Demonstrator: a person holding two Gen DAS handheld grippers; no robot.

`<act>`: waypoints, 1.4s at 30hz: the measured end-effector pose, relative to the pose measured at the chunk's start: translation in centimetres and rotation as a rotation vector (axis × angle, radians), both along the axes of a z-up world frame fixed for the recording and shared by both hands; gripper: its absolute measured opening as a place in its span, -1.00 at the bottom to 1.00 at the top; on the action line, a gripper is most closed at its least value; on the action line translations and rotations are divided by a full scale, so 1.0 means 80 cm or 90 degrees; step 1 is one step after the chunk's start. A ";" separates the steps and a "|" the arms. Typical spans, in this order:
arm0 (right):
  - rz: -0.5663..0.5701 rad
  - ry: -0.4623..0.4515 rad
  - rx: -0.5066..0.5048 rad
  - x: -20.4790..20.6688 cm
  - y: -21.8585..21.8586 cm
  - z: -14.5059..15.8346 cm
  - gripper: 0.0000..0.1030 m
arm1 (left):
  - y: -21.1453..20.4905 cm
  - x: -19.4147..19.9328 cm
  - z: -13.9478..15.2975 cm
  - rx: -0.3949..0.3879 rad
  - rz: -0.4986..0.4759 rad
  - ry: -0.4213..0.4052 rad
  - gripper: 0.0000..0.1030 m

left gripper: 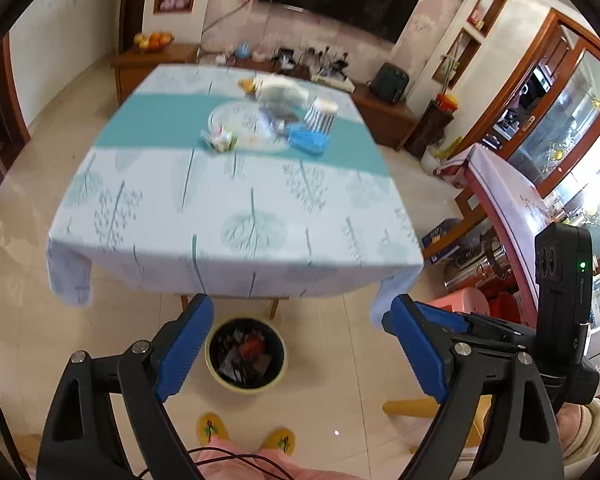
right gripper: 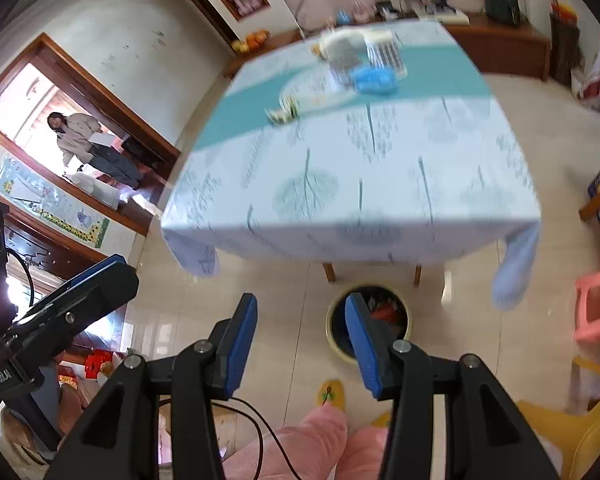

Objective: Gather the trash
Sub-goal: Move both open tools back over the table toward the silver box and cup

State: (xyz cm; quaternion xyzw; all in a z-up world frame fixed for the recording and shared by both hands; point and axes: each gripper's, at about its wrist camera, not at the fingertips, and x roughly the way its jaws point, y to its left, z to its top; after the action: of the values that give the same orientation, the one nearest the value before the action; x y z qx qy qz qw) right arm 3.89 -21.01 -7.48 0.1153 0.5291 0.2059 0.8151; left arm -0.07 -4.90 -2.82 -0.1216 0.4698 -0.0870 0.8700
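Note:
On the tablecloth-covered table (left gripper: 220, 208) (right gripper: 360, 200), near its far side, lies a blurred heap of trash: a crumpled clear plastic bag (left gripper: 244, 124) (right gripper: 320, 88), a small white and green wrapper (left gripper: 220, 140) (right gripper: 284, 114), a blue packet (left gripper: 308, 140) (right gripper: 374, 78) and a striped cup (left gripper: 320, 118) (right gripper: 384, 54). A round bin (left gripper: 246, 390) (right gripper: 332, 340) with dark trash inside stands on the floor under the table's near edge. My left gripper (left gripper: 302, 304) hangs open and empty above the bin. My right gripper (right gripper: 300, 300) is open and empty too, its right finger covering part of the bin.
Legs in pink trousers (right gripper: 300, 440) and yellow slippers (left gripper: 212, 428) are below me. A pink stool (right gripper: 596, 312) and a yellow chair (right gripper: 560, 420) stand to the right. A person (right gripper: 84, 140) stands in the doorway at left. A sideboard (left gripper: 156, 60) runs behind the table.

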 end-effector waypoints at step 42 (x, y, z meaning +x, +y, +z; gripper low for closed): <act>-0.291 -0.028 -0.080 0.355 -0.003 0.018 0.23 | 0.025 0.470 -0.045 0.030 -0.223 0.088 0.73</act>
State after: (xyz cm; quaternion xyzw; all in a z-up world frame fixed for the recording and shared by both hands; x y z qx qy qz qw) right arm 32.29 -21.28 -6.04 0.1767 0.4834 -0.0150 0.8572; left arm 37.50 -2.92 -6.41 -0.0234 0.5446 -0.2179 0.8096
